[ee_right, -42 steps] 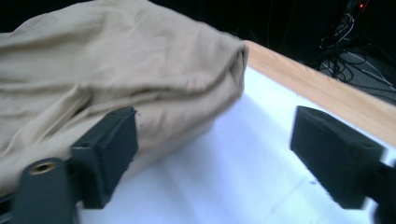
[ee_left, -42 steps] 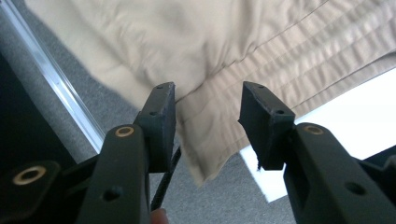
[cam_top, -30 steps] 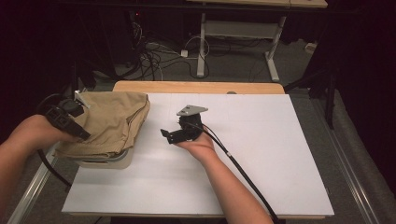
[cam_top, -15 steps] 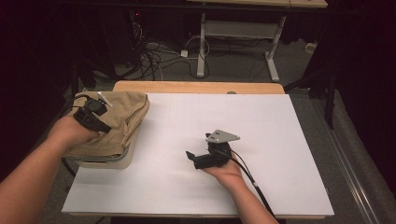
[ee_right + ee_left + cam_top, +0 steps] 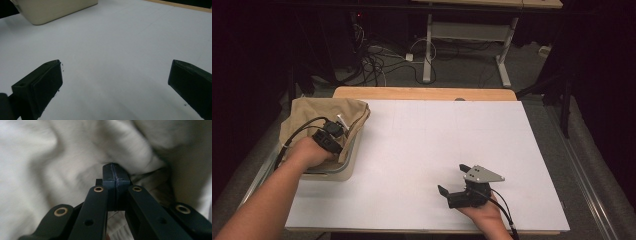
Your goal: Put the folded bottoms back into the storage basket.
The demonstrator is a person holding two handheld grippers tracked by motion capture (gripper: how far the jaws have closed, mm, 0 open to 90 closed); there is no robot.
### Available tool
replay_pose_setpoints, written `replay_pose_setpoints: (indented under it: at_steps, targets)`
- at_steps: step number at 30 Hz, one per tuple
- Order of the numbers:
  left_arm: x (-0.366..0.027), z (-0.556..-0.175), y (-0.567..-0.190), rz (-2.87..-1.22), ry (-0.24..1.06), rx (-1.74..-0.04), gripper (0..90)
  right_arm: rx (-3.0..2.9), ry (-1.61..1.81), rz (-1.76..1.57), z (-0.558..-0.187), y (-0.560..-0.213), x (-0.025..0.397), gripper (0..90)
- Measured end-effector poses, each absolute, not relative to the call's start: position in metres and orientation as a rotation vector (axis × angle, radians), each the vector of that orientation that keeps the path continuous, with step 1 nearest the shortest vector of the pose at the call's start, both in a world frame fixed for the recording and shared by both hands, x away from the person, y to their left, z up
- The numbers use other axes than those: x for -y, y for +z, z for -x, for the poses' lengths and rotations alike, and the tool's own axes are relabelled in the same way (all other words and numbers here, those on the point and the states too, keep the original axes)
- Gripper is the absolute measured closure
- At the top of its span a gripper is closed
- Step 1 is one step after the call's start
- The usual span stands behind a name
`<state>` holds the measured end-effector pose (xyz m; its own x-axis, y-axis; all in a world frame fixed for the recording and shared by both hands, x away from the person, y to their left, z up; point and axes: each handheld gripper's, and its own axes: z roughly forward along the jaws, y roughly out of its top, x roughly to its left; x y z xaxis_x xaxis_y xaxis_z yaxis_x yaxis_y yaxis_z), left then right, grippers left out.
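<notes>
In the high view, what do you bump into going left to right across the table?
Tan cloth over the cream bin → left tongs on the cloth → bare white table → right tongs, open.

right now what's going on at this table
A person works with a gripper in each hand. The left gripper is down on a tan cloth heaped over a cream bin at the table's left edge, its fingers closed together against the fabric. The right gripper is open over the bare white table, holding nothing.
</notes>
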<state>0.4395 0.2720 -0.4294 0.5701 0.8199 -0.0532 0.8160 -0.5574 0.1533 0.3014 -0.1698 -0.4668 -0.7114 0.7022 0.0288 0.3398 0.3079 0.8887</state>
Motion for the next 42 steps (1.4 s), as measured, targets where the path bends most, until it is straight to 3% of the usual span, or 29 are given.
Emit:
replay_pose_setpoints:
  at_steps: [5,9,23,33,42]
  targets:
    - [-0.266,-0.442,-0.434,-2.659,-0.026,-1.353,87.4,-2.193,1.358,-0.937,-0.290,-0.468,0.182,0.3]
    - [-0.268,-0.440,-0.430,-2.649,0.002,-1.370,87.3,-2.179,1.364,-0.943,-0.289,-0.469,0.185,0.3]
    - [-0.345,-0.413,-0.373,-2.577,0.273,-1.584,87.3,-2.175,1.368,-0.959,-0.286,-0.472,0.189,0.3]
    - [-0.354,-0.427,-0.411,-2.553,0.208,-1.669,87.4,-2.185,1.375,-0.950,-0.283,-0.473,0.187,0.3]
    - [-0.339,-0.441,-0.435,-2.653,0.211,-1.690,87.4,-2.184,1.382,-0.956,-0.280,-0.472,0.187,0.3]
